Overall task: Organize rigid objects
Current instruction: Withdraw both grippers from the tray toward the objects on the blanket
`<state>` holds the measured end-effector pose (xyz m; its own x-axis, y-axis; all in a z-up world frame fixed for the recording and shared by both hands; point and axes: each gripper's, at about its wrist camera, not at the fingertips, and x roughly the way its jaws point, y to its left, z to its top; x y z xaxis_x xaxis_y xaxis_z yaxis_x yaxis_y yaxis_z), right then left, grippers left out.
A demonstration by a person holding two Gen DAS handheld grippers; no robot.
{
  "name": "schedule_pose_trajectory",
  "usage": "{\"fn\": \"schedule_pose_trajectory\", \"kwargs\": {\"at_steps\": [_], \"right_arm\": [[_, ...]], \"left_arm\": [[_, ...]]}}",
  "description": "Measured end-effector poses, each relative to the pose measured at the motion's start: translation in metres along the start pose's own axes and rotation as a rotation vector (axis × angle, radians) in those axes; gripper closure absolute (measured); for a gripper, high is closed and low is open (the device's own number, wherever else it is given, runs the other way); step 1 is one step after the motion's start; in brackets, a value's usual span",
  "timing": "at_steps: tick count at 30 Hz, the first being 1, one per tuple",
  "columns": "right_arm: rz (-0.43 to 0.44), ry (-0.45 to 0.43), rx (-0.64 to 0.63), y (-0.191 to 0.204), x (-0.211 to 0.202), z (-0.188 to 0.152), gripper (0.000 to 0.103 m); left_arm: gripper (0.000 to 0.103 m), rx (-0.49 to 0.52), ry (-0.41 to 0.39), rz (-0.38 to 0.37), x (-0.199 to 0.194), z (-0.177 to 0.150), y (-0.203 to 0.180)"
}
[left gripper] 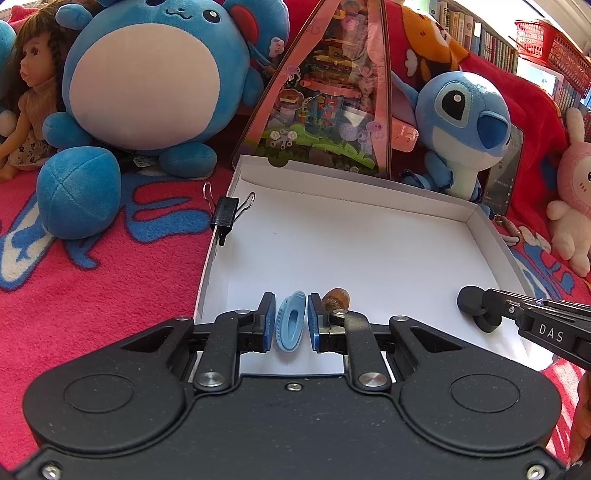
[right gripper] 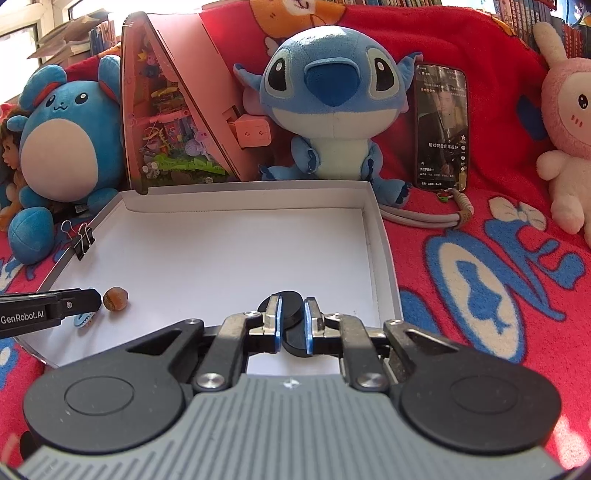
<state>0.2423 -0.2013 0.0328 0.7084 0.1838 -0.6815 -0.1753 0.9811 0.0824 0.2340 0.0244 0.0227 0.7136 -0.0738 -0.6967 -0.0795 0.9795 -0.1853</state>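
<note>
Left tool (left gripper: pixel 291 320) around blue clip (left gripper: pixel 291 320) in white box (left gripper: pixel 369 236), maybe pinching. Right tool (right gripper: pixel 292 325) squeezing black disc (right gripper: pixel 293 326) there too. Both low, likely for dropping off.

Red blanket (right gripper: pixel 480 295), white box lid (right gripper: pixel 384 240), plushies, phone (right gripper: pixel 441 125)

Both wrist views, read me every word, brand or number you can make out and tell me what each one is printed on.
"DAS": on the right gripper, seen from the left wrist.
"GenRobot.AI": on the left gripper, seen from the right wrist.
Phone screen: a line of Chinese subtitles, too small to read reliably.
Book spines on the shelves: too blurred.
Pink toy box: no legible text.
</note>
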Motion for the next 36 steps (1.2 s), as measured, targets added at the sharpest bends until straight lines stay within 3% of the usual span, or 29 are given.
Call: {"fn": "schedule_pose_trajectory", "kwargs": {"at_steps": [5, 11, 13, 16, 19, 23, 36], "right_arm": [[0.009, -0.014, 0.014, -0.003, -0.006, -0.001, 0.083], [0.029, -0.047, 0.021, -0.004, -0.021, -0.004, 0.079], [0.033, -0.060, 0.013, -0.003, -0.028, -0.008, 0.076], [0.039, -0.073, -0.001, -0.002, -0.038, -0.014, 0.063], [0.045, -0.086, -0.014, -0.001, -0.049, -0.021, 0.061], [0.048, -0.102, -0.030, 0.000, -0.061, -0.030, 0.050], [0.080, -0.145, -0.062, 0.010, -0.096, -0.060, 0.029]], "left_arm": [[0.065, 0.017, -0.019, -0.001, -0.007, -0.001, 0.000], [0.054, 0.055, -0.050, -0.036, -0.025, -0.004, -0.005], [0.052, 0.063, -0.057, -0.048, -0.033, -0.007, -0.006], [0.049, 0.081, -0.067, -0.062, -0.044, -0.013, -0.007], [0.046, 0.096, -0.072, -0.081, -0.055, -0.019, -0.007], [0.042, 0.110, -0.084, -0.104, -0.073, -0.030, -0.006], [0.032, 0.191, -0.122, -0.132, -0.115, -0.069, -0.005]]}}
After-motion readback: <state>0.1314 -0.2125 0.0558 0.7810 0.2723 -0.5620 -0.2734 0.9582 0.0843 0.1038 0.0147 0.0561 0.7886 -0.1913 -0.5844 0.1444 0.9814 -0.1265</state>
